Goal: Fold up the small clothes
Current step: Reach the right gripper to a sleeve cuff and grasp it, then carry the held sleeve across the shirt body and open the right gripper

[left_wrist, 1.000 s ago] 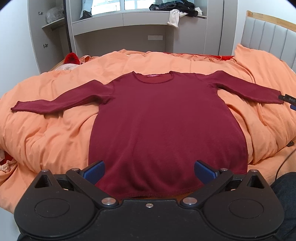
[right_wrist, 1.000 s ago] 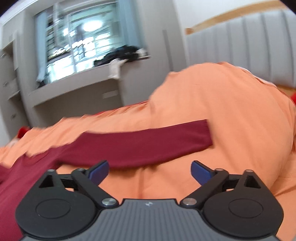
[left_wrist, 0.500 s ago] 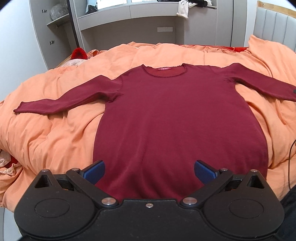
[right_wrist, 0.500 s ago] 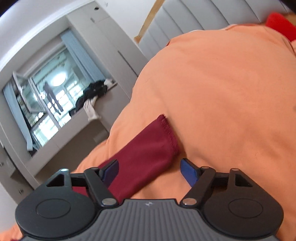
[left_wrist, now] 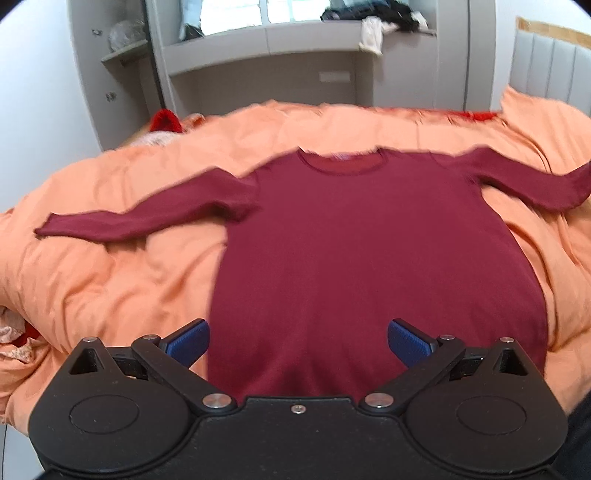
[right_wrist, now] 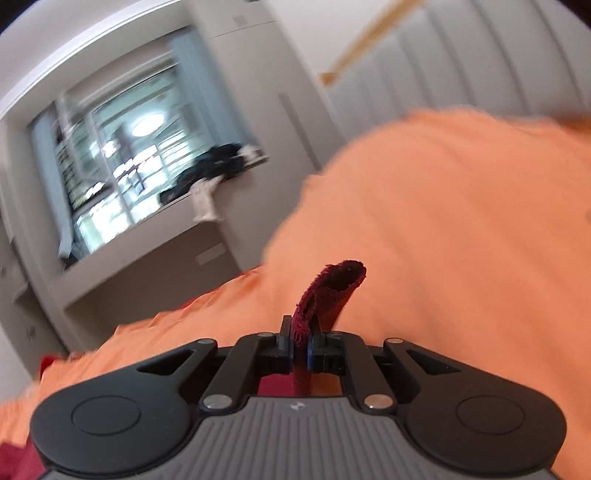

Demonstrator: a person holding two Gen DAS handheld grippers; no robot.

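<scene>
We have the maroon sweater (left_wrist: 369,251) flat on the orange duvet (left_wrist: 110,280) — right gripper (right_wrist: 301,349) closing on its cuff (right_wrist: 332,288), left gripper (left_wrist: 297,341) released above the hem. Next, we'd judge, the sleeve folds across the body.

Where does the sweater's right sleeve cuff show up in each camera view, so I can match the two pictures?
Left wrist view: the cuff is at the far right edge, lifted off the orange duvet.
Right wrist view: the cuff is at centre, sticking up from the right gripper, whose closing fingers pinch the sleeve.
Shared landmark: the pile of dark clothes on the window ledge.
</scene>
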